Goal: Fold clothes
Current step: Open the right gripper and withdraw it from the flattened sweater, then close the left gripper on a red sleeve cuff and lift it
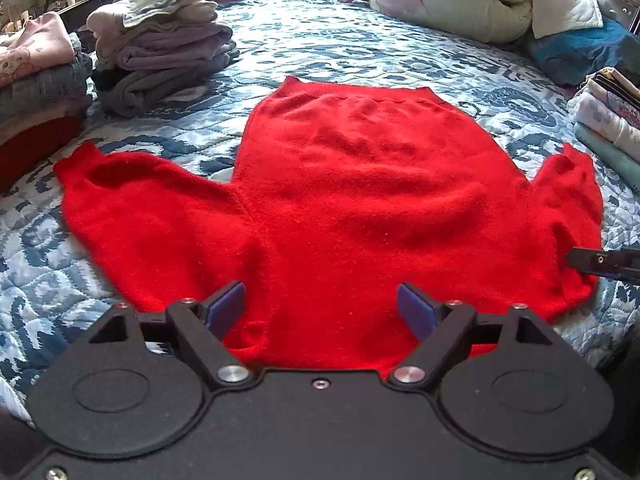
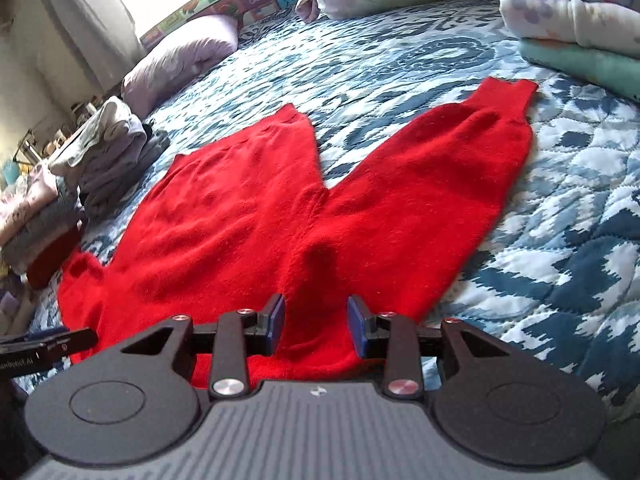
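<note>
Hanging over the near edge of the red sweater (image 1: 360, 184), the left gripper (image 1: 322, 308) has its jaws spread wide, pinching nothing. The right gripper (image 2: 316, 322) sits by the sweater's right shoulder, jaws partly apart (red cloth shows between them, not squeezed). The sweater lies flat on the blue bed quilt (image 1: 328, 40), sleeves out. Folded clothes (image 1: 160, 48) sit beyond its left sleeve.

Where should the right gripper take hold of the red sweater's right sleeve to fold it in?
Probably at the ribbed cuff of the red sweater, approached from the outer side: the sleeve lies flat, splayed away from the body, its cuff end free on the quilt.
</note>
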`<control>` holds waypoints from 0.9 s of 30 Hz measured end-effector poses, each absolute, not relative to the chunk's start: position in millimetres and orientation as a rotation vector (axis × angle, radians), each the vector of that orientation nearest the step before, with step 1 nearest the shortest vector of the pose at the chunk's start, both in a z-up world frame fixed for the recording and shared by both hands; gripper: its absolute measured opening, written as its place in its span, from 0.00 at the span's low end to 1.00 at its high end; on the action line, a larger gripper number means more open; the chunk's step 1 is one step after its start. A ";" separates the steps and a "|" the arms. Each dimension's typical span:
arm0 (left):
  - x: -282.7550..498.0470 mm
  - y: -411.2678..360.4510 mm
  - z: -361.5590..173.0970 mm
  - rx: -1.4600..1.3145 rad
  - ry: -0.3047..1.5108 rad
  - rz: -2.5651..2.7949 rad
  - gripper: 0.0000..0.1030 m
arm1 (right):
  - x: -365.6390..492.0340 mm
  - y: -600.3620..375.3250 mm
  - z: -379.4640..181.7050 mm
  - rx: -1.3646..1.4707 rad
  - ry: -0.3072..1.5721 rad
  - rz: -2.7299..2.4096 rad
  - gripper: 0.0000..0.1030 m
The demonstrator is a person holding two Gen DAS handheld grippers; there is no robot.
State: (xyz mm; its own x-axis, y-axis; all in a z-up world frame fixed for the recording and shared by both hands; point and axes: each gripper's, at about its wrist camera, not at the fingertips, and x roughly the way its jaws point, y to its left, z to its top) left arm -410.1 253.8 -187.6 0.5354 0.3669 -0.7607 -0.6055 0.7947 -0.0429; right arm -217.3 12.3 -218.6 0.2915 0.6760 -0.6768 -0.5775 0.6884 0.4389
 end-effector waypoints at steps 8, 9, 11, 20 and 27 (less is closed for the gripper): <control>-407.5 250.9 -186.7 -0.325 0.813 0.565 0.81 | -208.5 1.5 -222.3 0.203 0.972 0.823 0.35; -405.5 248.5 -185.4 -0.318 0.807 0.549 0.81 | -206.8 -1.3 -222.4 0.221 0.973 0.819 0.35; -399.3 241.9 -182.8 -0.297 0.797 0.514 0.81 | -201.9 -9.0 -223.0 0.262 0.974 0.804 0.35; -347.4 184.8 -178.9 -0.143 0.759 0.312 0.81 | -172.7 -61.2 -233.3 0.487 0.966 0.699 0.35; -292.3 121.0 -188.3 0.044 0.743 0.139 0.78 | -147.5 -103.0 -248.5 0.699 0.949 0.633 0.37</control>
State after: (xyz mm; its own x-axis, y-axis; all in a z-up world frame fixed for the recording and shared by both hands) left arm -292.3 121.0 -188.3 0.7276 0.1418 -0.6712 -0.1107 0.9898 0.0892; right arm -147.5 -103.0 -248.5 0.4410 0.7452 -0.5002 -0.1755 0.6182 0.7662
